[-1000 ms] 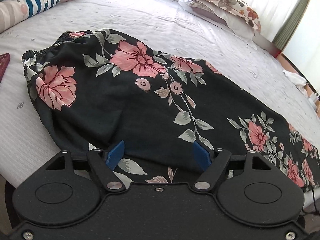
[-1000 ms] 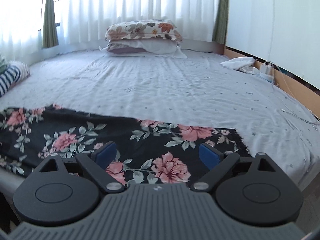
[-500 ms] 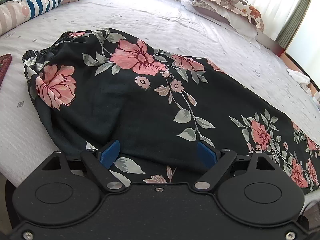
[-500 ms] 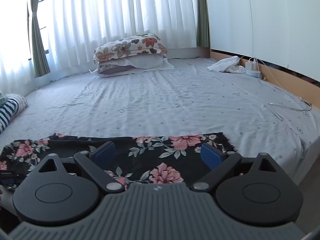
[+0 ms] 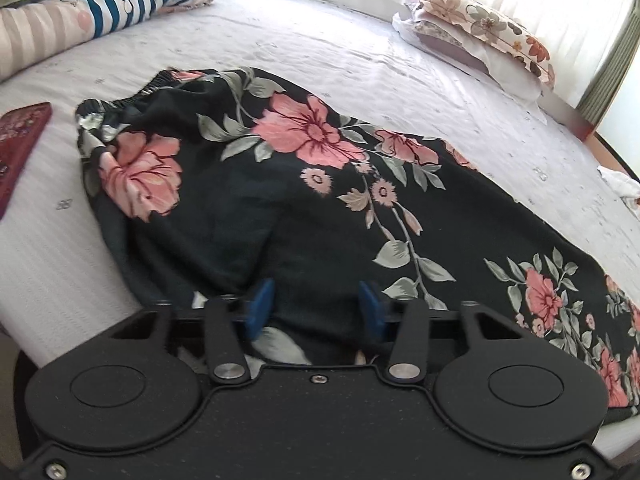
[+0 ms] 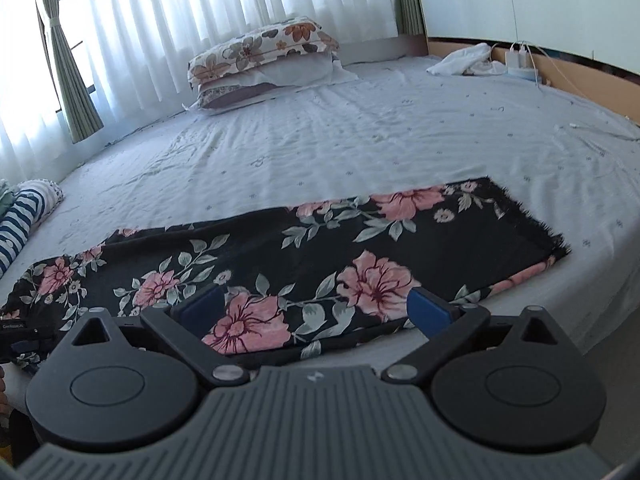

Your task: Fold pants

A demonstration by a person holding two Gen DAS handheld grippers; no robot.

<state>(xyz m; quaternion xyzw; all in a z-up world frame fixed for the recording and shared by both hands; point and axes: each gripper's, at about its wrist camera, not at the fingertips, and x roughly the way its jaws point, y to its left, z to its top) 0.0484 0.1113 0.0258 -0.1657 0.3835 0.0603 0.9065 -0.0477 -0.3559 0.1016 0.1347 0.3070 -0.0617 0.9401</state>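
Black pants (image 5: pixel 304 200) with pink flowers lie flat along the near edge of the bed, waistband at the left, legs running right. My left gripper (image 5: pixel 316 306) sits at the near edge of the seat part, its blue pads partly closed with cloth between them. In the right wrist view the leg end of the pants (image 6: pixel 360 248) lies flat, with its frayed hem at the right. My right gripper (image 6: pixel 316 312) is open, low over the near edge of the legs, holding nothing.
The white bed sheet (image 6: pixel 360 140) stretches far behind. Stacked floral pillows (image 6: pixel 260 60) lie at the far side. A striped bundle (image 5: pixel 132 4) lies at the far left. A red phone (image 5: pixel 20 140) lies left of the waistband. White cloth and chargers (image 6: pixel 480 60) lie at the far right.
My left gripper's pads have moved closer together over the near edge of the pants. My right gripper has tilted, bringing more of the leg end into view.
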